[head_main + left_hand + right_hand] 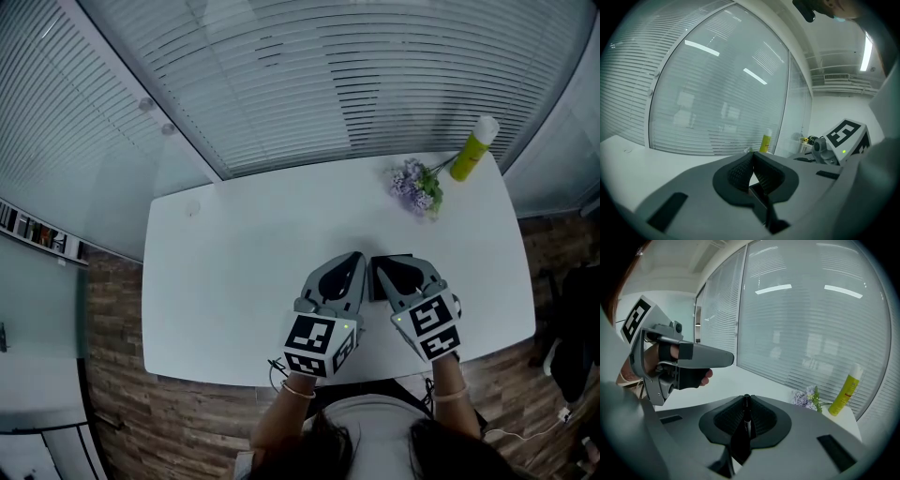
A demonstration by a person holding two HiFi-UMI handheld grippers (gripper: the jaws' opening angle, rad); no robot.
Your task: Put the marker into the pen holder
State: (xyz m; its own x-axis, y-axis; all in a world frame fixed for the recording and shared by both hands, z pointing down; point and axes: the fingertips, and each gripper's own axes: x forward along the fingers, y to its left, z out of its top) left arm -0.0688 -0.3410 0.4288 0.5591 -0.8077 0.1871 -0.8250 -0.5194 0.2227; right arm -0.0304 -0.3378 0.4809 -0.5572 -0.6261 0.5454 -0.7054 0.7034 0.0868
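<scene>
Below both tongs, one white table (234, 281) with round corners. Past its edges, a brown wood floor (187, 422). Beyond the tips of the tongs, a glass wall with white blinds (356, 84), long ceiling lights mirrored in the glass.

Far ahead of the right tongs (382, 265), near the table's back corner, one yellow-green bottle (472, 150) with a white cap, standing up. Just beside the bottle, a little nearer the tongs, one bunch of purple flowers (417, 186).

Left tongs (354, 261) close beside the right tongs, tips near each other. Between the two and under the right tips, one black pen holder (401, 259), mostly hidden by the right tongs, so hard to make out well.

Seen from the right gripper view, one hand (686, 373) in a dark glove wrapped round the handle of the left tongs.

Two tongs in all. Left tongs (752, 158) pressed together at the tips. Right tongs (746, 399) pinching one black marker (746, 417), upright between the pads, its top poking just above them, right over the near part of the table by the pen holder.
</scene>
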